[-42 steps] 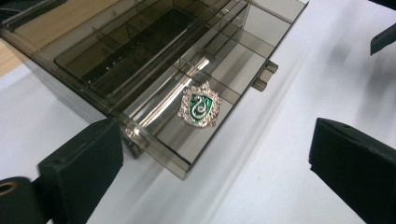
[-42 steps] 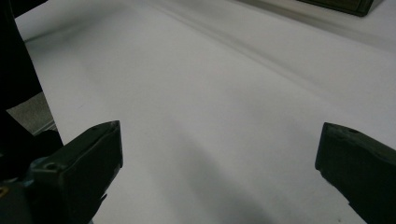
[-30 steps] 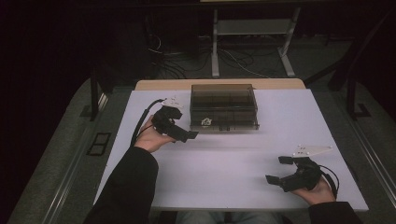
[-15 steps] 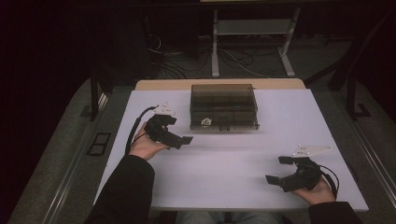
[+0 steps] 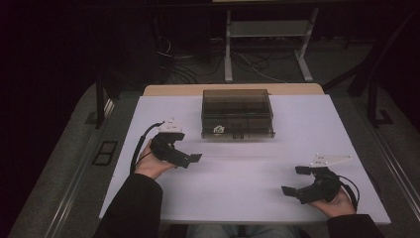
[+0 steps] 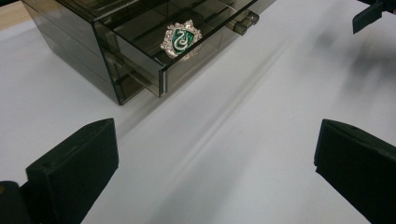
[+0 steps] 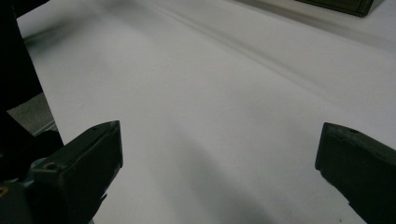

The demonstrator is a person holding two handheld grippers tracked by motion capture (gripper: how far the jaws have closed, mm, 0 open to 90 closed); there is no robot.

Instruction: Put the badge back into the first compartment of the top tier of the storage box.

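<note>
Box (image 5: 237, 113), smoked see-through plastic w/ drawers, sits at the far middle of the white table (image 5: 247, 188), front face toward the person. A green-and-silver crest badge (image 6: 180, 39) lies in the drawer at its front-left corner; that drawer looks pulled out a little in the left gripper view, though the angle makes it hard to be sure. A small clear handle (image 6: 246, 21) sticks out from the drawer front.

Left gripper (image 5: 188, 159) is held in the left hand (image 5: 151, 161) near the table's left side, in front of and left of the box, apart from it. Its 2 jaws stand wide apart w/ nothing between them; in its own view they frame bare tabletop, w/ the box's front corner ahead. Its cable loops back over the wrist.

Right gripper (image 5: 296, 181) rests in the right hand (image 5: 337, 201) near the front-right corner, well apart from the box and from the left gripper. Jaws also spread wide, empty, pointing left across the table. Grey plate (image 5: 329, 159) on top shows clearly. In its own view: bare white surface between the jaws, box edge (image 7: 341, 4) at the top right.

Dark sleeves (image 5: 131, 208) come in from the bottom edge. Behind the table, floor w/ cables and a metal stand, dim.
</note>
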